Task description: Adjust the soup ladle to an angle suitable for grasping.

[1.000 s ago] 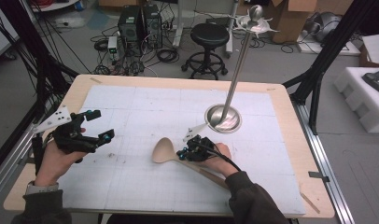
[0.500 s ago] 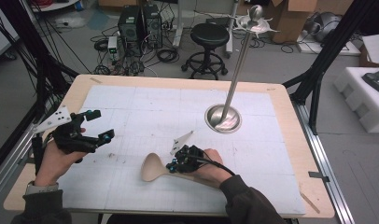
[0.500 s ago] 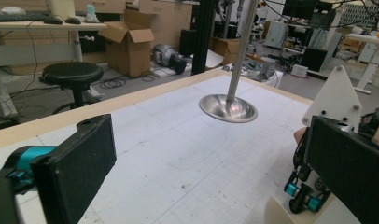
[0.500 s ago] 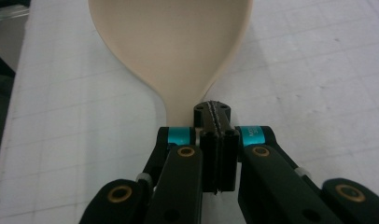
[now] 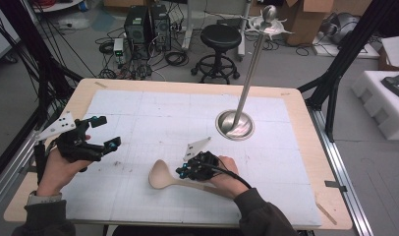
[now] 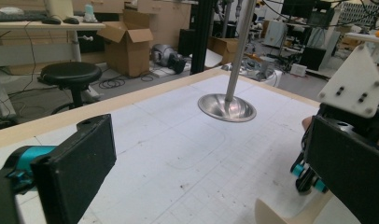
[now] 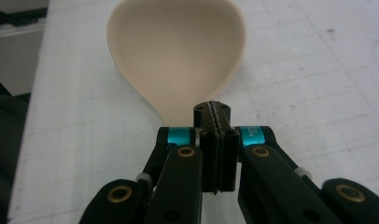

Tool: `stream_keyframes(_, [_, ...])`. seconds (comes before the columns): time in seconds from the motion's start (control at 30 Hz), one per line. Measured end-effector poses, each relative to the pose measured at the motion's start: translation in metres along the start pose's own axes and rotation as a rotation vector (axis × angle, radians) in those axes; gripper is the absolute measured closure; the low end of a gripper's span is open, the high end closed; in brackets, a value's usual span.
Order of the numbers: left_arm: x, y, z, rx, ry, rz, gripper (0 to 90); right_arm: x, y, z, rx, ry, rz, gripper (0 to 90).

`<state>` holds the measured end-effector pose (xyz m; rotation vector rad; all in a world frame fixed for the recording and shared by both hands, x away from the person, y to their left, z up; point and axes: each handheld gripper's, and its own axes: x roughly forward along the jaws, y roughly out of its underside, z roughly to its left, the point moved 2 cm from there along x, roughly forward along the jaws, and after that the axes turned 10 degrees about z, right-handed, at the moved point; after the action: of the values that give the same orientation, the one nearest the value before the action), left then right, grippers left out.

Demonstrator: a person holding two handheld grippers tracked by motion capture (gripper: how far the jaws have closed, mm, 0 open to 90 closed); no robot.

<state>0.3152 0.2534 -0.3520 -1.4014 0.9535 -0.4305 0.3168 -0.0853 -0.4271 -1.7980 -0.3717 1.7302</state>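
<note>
We see the right gripper (image 5: 187, 173) near the table's (image 5: 305, 162) front edge, w/ lots of bare white mat (image 5: 153, 118) beyond it and off to its left. The metal stand (image 5: 235, 124) sits well apart, ahead and to the gripper's right; its pole leans up toward the far edge. Left gripper (image 5: 103, 133) is well apart on the other side, close to the table's left edge.

Wooden spoon (image 5: 164, 175): long axis runs roughly parallel to the front edge. Its bowl points away from the right gripper's tips toward the left hand's side, while the handle runs back under the right hand (image 5: 227, 172). In the right gripper view the bowl (image 7: 176, 51) lies straight ahead of the jaws, hollow side up. The jaws are pressed together, pinching the spoon at its neck. We can't tell if the bowl touches the mat.

Right hand is low, forearm coming in from the front edge, gripper aimed sideways across the mat. Left hand (image 5: 65, 162) is held above the mat, jaws spread wide w/ nothing between them, aimed toward the stand.
</note>
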Motion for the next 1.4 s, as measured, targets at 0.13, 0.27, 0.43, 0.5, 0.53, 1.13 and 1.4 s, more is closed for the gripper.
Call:
stream_keyframes(0.13, [-0.001,0.0,0.0,-0.002,-0.003,-0.003,2.6,-0.024,0.014,0.002,0.019,0.032,-0.039,90.0])
stream_keyframes(0.27, [0.001,0.0,-0.001,0.001,0.0,-0.002,2.6,-0.044,0.038,0.008,0.054,0.042,-0.066,90.0])
stream_keyframes(0.43, [0.005,0.001,-0.002,0.005,0.006,0.018,2.6,-0.061,0.073,0.017,0.115,0.055,-0.106,90.0])
stream_keyframes(0.5, [0.005,0.001,-0.002,0.005,0.008,0.018,2.6,-0.068,0.09,0.023,0.14,0.06,-0.108,90.0])
stream_keyframes(0.53, [0.005,0.001,-0.002,0.005,0.008,0.019,2.6,-0.071,0.097,0.026,0.151,0.063,-0.109,90.0])
stream_keyframes(1.13, [0.01,0.002,-0.003,0.008,0.005,0.04,2.6,-0.088,0.174,0.053,0.206,0.099,-0.039,90.0])
stream_keyframes(1.4, [0.008,0.003,-0.002,0.0,0.003,0.032,2.6,-0.086,0.175,0.046,0.215,0.111,-0.045,90.0])
